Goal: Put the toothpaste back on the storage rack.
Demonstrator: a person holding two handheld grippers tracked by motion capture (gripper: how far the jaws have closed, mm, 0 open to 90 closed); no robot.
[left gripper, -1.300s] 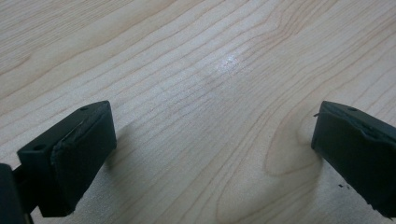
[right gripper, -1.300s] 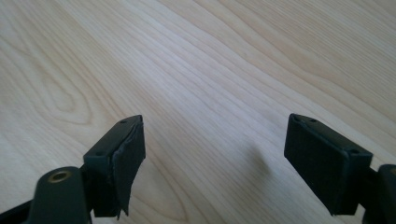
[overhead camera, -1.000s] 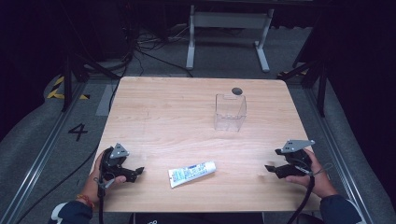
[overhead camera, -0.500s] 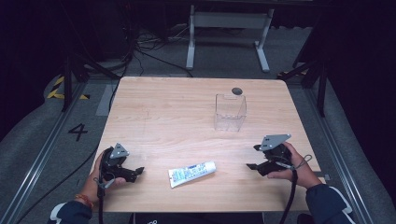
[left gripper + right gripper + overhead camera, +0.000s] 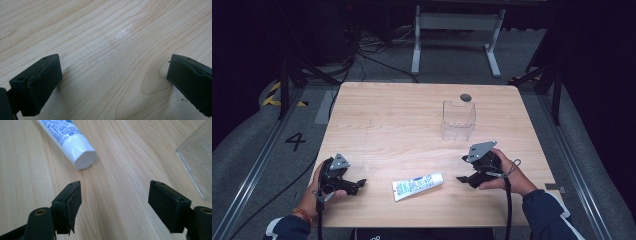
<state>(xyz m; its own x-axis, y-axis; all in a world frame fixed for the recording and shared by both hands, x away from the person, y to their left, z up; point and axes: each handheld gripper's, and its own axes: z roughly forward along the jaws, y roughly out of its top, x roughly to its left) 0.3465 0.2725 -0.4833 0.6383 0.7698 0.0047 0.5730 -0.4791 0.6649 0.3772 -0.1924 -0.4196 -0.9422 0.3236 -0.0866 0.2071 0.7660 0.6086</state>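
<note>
Toothpaste tube (image 5: 417,185) lay untouched while your right gripper (image 5: 468,179), jaws apart, moved in just beside its cap, likely for a grasp; your left gripper (image 5: 355,186) waited open beyond its crimped end.

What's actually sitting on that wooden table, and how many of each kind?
White tube: 1
Clear plastic box: 1
Small dark round disc: 1
Hand-held grippers: 2, left gripper and right gripper
Total: 5

White tube (image 5: 417,185) flat on table (image 5: 387,130)
</note>
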